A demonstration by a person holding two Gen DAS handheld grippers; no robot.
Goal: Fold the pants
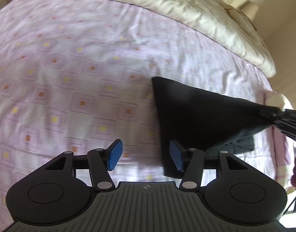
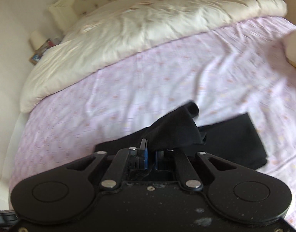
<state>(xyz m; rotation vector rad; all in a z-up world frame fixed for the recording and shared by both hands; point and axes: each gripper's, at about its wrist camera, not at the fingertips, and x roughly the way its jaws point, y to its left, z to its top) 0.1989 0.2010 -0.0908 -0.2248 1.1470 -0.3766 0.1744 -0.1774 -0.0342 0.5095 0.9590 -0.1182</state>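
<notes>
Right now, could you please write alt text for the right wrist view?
The right gripper is shut on a bunched fold of black fabric pants, lifting it above the pink patterned bedsheet. A cream quilted duvet lies behind.

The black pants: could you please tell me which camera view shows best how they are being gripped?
The right wrist view: the right gripper has its jaws closed on a bunched fold of the black pants, with the rest flat on the sheet. The left wrist view shows them pulled taut toward that gripper at the frame's edge.
</notes>
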